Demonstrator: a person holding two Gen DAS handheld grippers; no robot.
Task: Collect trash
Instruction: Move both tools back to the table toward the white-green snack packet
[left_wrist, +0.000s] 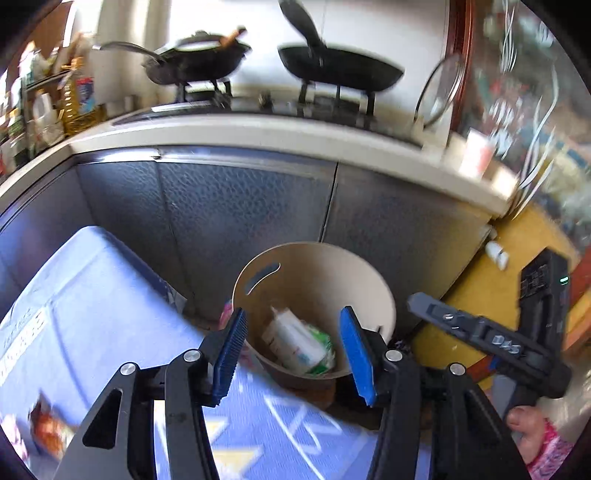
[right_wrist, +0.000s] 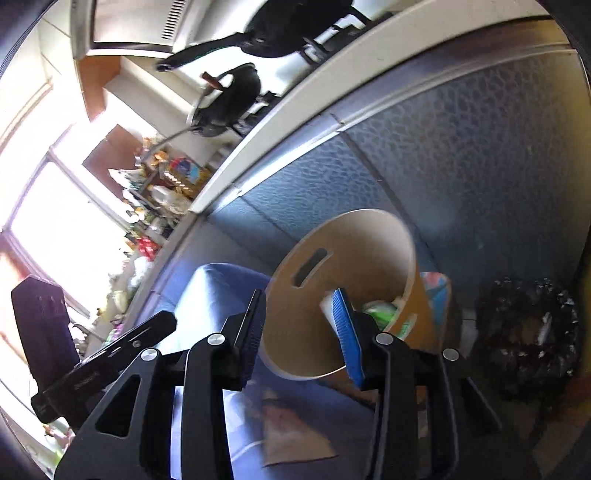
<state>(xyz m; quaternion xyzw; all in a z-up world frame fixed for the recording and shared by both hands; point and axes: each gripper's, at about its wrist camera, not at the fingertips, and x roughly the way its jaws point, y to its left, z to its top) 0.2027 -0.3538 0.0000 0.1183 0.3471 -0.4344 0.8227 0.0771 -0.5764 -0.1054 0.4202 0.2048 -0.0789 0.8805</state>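
Note:
A beige round trash bin (left_wrist: 369, 280) stands on the floor against the cabinet, and a white bottle (left_wrist: 291, 338) and green-white packaging (left_wrist: 322, 349) lie inside it. My left gripper (left_wrist: 293, 350) is open and empty, held above the bin's near rim. The right gripper's body (left_wrist: 491, 343) shows at the right of the left wrist view. In the right wrist view the bin (right_wrist: 369, 240) appears tilted, with green trash (right_wrist: 380, 310) inside. My right gripper (right_wrist: 301, 332) is open and empty, just in front of the bin's mouth.
A blue patterned tablecloth (left_wrist: 92, 314) covers a table at the left, with an orange wrapper (left_wrist: 48, 432) on it. Dark grey cabinet doors (left_wrist: 240, 206) stand behind the bin under a counter with two black pans (left_wrist: 340, 70). A black bag (right_wrist: 524, 332) lies right of the bin.

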